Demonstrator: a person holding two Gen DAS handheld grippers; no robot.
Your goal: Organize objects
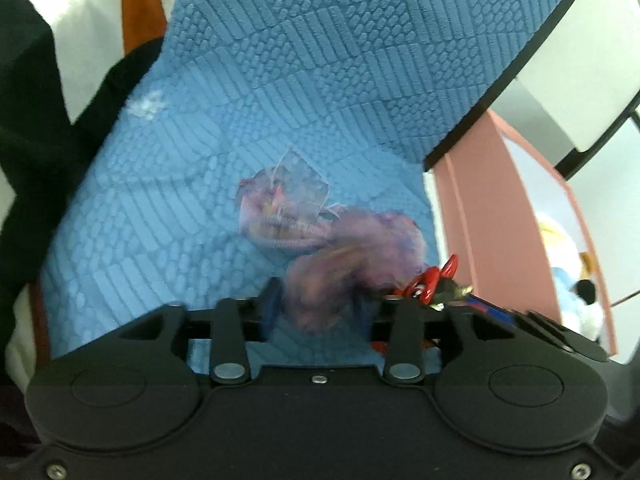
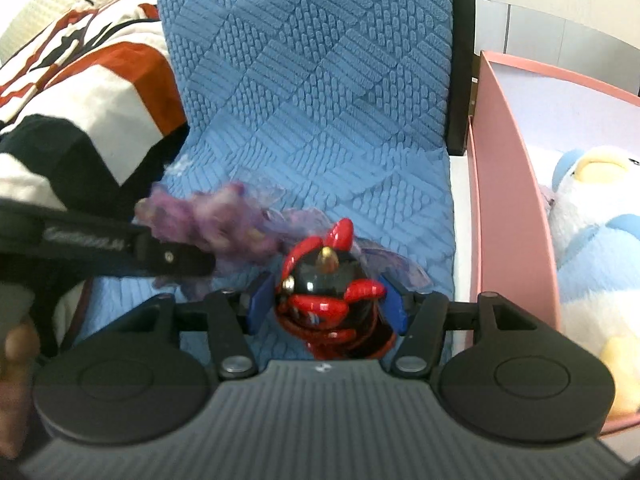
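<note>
Red-and-black glossy figurine (image 2: 330, 300): horned, upright, held above the blue textured mat (image 2: 320, 100) near its right edge. Purple sheer pouch (image 1: 320, 248): crumpled, blurred, lies on the mat toward its near right corner, touching the figurine.

Red-black toy (image 2: 330, 300), blue embossed cover (image 2: 312, 80)

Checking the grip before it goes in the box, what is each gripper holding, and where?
Right gripper clamps the red-and-black toy figure across its sides. Left gripper has the purple mesh pouch between open jaws; no clear hold.
</note>
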